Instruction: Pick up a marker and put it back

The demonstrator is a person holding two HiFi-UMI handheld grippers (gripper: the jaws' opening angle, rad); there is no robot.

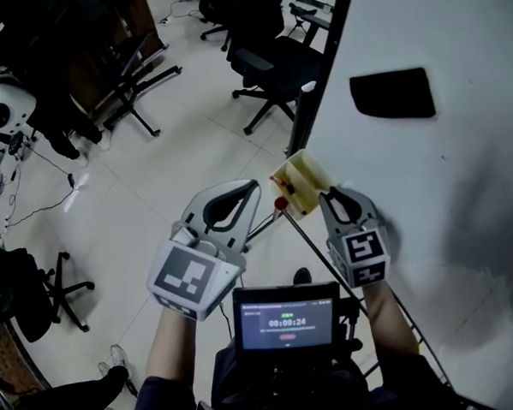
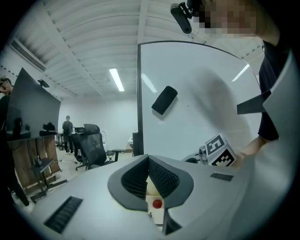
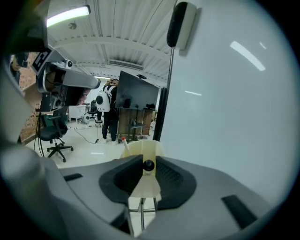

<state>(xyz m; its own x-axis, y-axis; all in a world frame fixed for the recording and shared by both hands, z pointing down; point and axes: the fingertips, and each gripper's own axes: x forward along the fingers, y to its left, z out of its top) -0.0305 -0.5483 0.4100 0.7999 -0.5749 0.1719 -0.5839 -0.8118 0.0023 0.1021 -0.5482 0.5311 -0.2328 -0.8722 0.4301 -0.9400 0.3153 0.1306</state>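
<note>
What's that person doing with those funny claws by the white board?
A person holds a gripper in each hand at a cream holder on the edge of the whiteboard. The right gripper has the black marker by its cap between its jaws, right at the holder, so it is either lifting it out or putting it back. The left gripper is shut and empty, next to a red-capped marker.

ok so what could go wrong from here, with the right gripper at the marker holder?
1. The right gripper seems to pinch the black marker only at its cap, with the jaw tips: it may slip, or the cap may pull off.
2. The left gripper, shut and empty, sits close to the red-capped marker and the holder: a nudge could knock either.
</note>
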